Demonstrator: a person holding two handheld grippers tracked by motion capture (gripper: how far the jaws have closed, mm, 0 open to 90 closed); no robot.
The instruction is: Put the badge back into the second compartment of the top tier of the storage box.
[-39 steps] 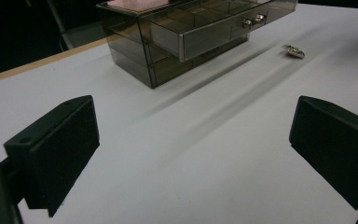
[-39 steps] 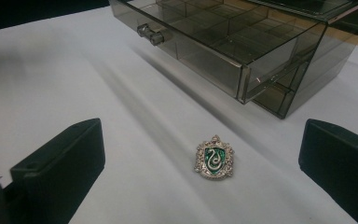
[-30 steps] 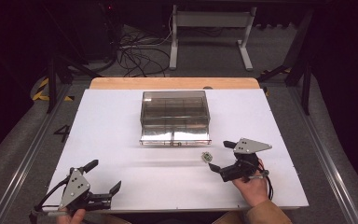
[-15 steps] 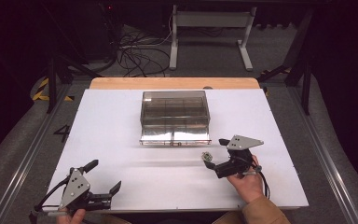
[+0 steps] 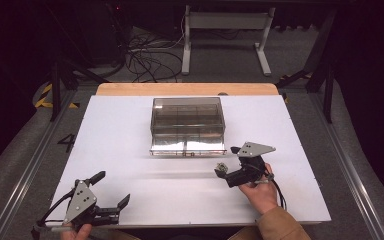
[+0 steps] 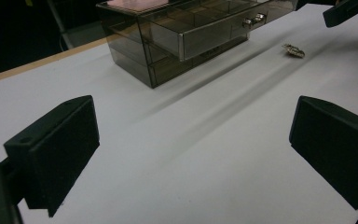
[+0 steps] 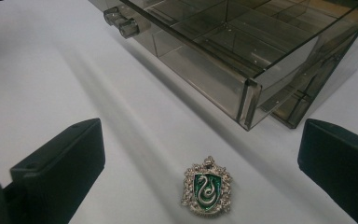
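Note:
A small silver badge [image 7: 207, 188] with a green shield and a snake lies flat on the white table [image 5: 130, 130]. It lies just before the open drawer [image 7: 223, 51] of a smoky clear drawer box [image 5: 187, 117]. My right gripper [image 7: 200, 163] is open, its jaws standing either side of the badge [image 5: 222, 167] without touching it. In the high view the right gripper [image 5: 226, 161] sits at the drawer's right front corner. My left gripper [image 5: 112, 188] is open and holds nothing near the table's front left edge. From the left gripper [image 6: 193, 144] the badge [image 6: 293, 50] lies far off.
The drawer box [image 6: 186, 28] stands mid-table with its lower drawer pulled out, divided into compartments, with twin clear knobs [image 7: 121, 21]. A wooden strip [image 5: 187, 89] borders the table's far edge. Cables and a stand sit on the floor beyond.
My right gripper has moved left toward the badge, so its jaws now stand around it. The left gripper and the badge have stayed put.

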